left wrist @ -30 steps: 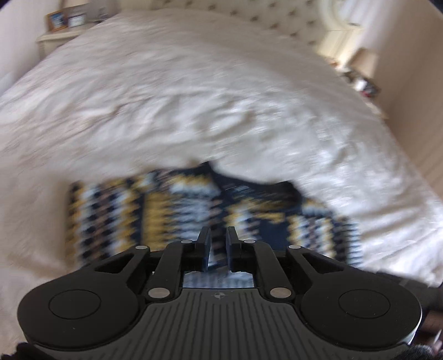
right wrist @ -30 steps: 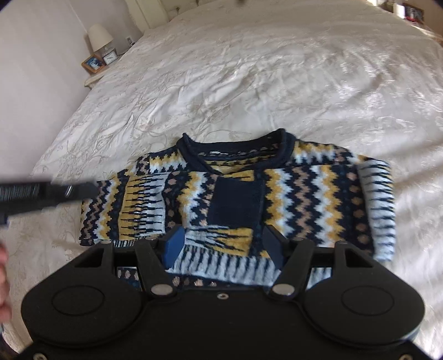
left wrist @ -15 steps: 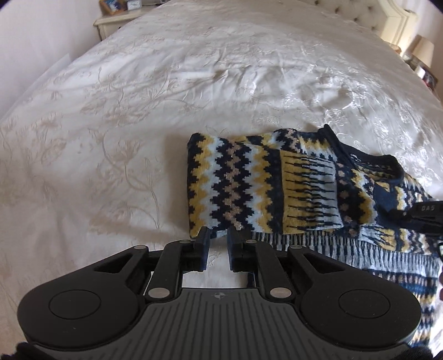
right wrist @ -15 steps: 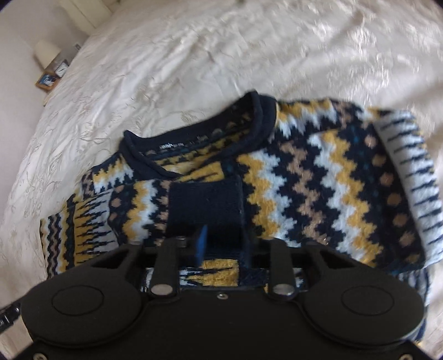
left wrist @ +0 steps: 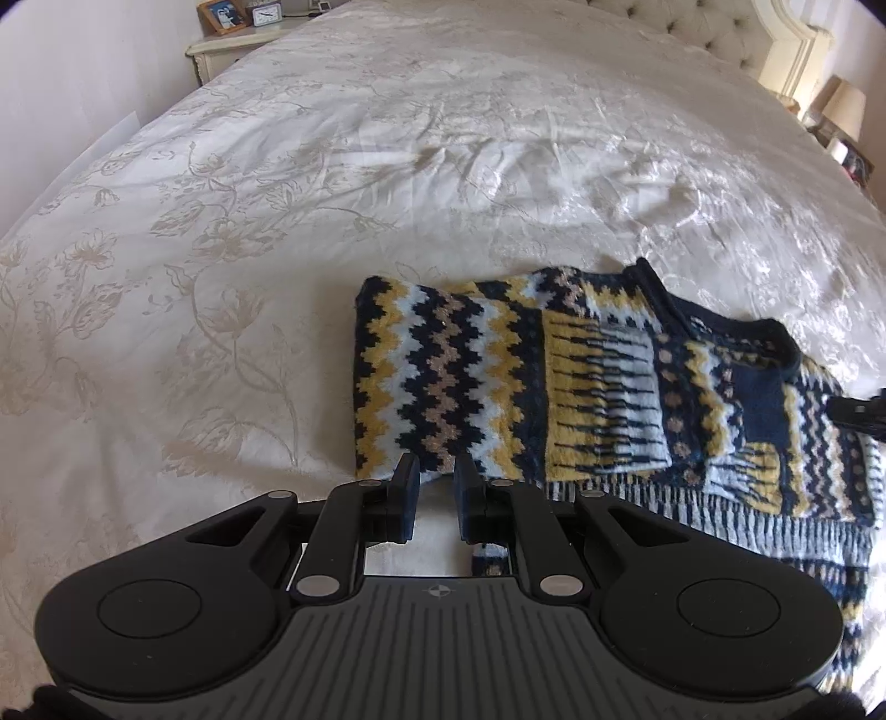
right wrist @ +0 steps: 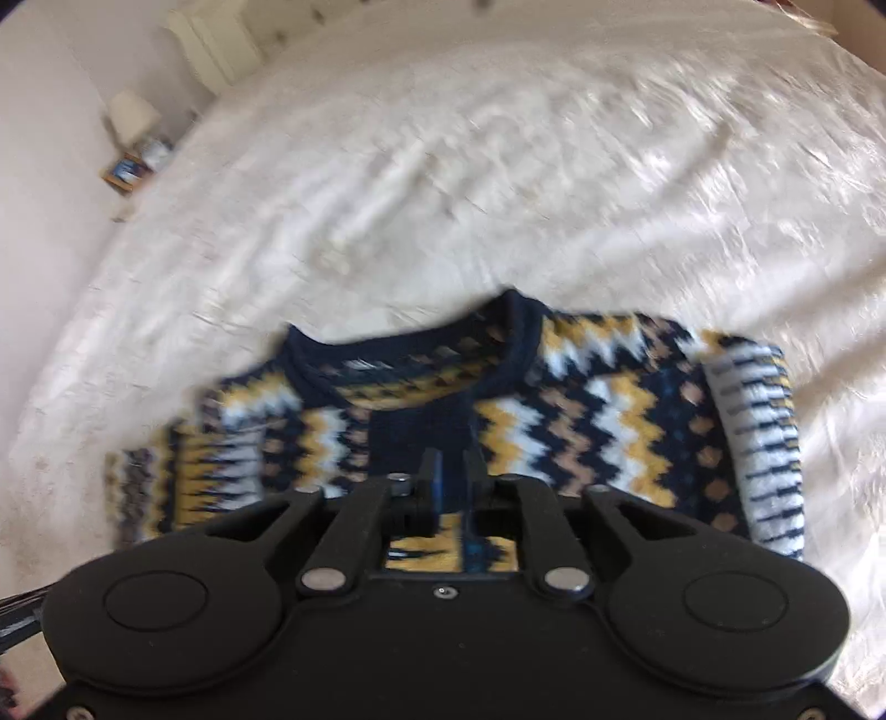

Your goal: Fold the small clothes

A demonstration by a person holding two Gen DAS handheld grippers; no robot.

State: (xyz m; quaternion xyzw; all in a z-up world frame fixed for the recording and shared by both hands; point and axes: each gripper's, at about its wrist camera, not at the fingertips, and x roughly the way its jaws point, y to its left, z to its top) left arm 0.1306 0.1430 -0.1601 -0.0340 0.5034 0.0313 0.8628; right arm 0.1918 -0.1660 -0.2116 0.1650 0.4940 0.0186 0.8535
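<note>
Left gripper (left wrist: 433, 487): jaws nearly together, narrow gap, nothing in it; tips sit at the near hem of the sweater (left wrist: 498, 387), folded sleeve panel just ahead and right. Right gripper (right wrist: 449, 479): jaws close together over the navy patch (right wrist: 421, 437) mid-sweater; view is blurred, so can't tell if it's pinching fabric. Collar (right wrist: 410, 354) lies just beyond the right tips. White bedspread (left wrist: 332, 194) all around, nightstand (left wrist: 232, 47) far left.
</note>
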